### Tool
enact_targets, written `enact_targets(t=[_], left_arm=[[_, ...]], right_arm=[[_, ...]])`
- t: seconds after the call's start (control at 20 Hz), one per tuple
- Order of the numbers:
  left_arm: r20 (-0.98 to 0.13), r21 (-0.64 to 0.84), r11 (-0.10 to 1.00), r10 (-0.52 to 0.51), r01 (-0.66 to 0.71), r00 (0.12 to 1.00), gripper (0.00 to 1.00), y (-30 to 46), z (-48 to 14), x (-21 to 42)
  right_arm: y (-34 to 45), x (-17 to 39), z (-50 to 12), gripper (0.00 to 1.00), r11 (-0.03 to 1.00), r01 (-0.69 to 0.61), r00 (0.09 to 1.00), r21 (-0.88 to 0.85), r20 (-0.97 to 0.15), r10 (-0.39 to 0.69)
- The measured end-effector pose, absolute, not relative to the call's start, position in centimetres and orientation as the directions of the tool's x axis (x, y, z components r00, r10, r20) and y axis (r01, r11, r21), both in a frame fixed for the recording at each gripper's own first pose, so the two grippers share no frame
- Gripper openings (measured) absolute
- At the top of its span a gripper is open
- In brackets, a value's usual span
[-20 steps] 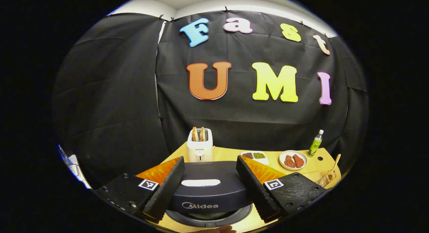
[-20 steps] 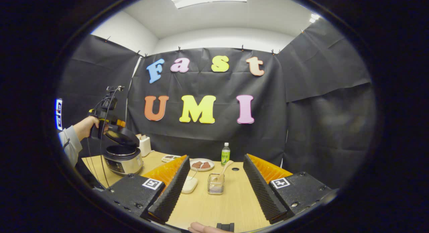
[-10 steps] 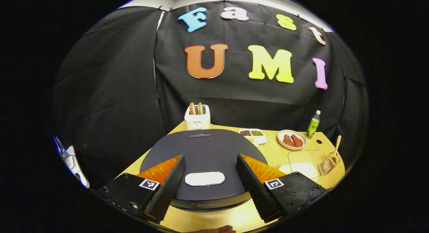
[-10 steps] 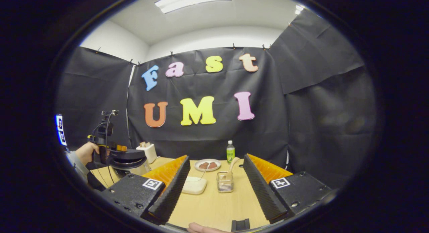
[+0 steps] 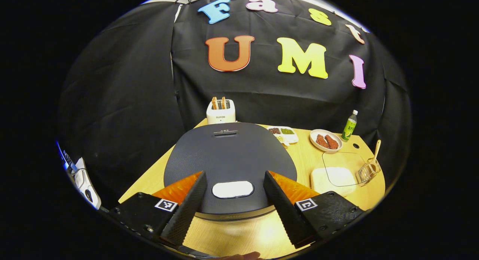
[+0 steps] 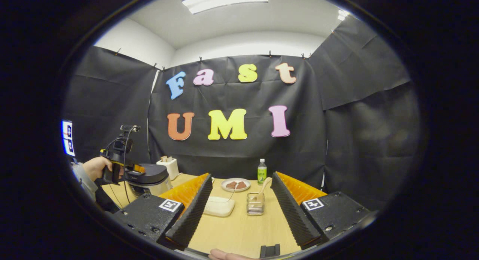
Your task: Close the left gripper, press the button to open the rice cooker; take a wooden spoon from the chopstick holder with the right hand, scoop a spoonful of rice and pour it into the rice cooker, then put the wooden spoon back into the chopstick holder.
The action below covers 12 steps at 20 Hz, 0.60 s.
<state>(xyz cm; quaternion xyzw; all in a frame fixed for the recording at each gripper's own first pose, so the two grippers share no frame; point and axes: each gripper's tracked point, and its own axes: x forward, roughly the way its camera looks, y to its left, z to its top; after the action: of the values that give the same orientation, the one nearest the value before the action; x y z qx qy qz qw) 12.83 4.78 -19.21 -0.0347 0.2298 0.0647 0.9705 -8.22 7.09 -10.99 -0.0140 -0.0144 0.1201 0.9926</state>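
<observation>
The left hand-held gripper (image 5: 234,204) hung above the front edge of the rice cooker (image 5: 230,166), its fingers spread wide and holding nothing. The cooker's dark lid lay flat and shut, and the pale oval button (image 5: 232,189) on it showed in the gap between the two fingers, neither finger touching it. In the right gripper view the same gripper, held by a hand (image 6: 96,167) in a grey sleeve, sat at the cooker's (image 6: 149,179) near side on the left end of the tabletop (image 6: 239,230).

The right hand-held gripper (image 6: 239,209) was also wide and empty, poised low over the tabletop. Between its fingers, farther off, stood the clear chopstick holder (image 6: 256,208) with the wooden spoon (image 6: 262,188) leaning upright in it. Just left of the holder sat a white rice box (image 6: 220,206) with a clear lid.

Behind the cooker stood a white toaster (image 5: 220,112) with two slices in it. Along the back of the tabletop were a divided dish of beans (image 5: 284,134), a plate of reddish food (image 5: 326,140) and a green bottle (image 5: 350,126).
</observation>
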Motion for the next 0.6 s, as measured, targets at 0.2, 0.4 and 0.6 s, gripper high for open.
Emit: enact_targets(t=[0.2,0.4,0.6], left_arm=[[-0.38,-0.037,0.989,0.116,-0.141,0.918,0.99,4.7,-19.3,12.3],[-0.288,-0.034,0.989,0.131,-0.146,0.949,0.99,4.8,-19.4,12.3],[-0.196,-0.043,0.985,0.157,-0.168,0.968,0.99,4.9,-19.3,12.4]], right_arm=[[7.5,-8.0,-11.8,1.0,0.968,-0.247,0.969,-0.047,0.005,0.248],[7.5,-7.9,-12.0,1.0,0.969,-0.243,0.97,-0.05,-0.004,0.243],[7.5,-7.9,-12.3,1.0,0.969,-0.242,0.97,-0.048,-0.006,0.242]])
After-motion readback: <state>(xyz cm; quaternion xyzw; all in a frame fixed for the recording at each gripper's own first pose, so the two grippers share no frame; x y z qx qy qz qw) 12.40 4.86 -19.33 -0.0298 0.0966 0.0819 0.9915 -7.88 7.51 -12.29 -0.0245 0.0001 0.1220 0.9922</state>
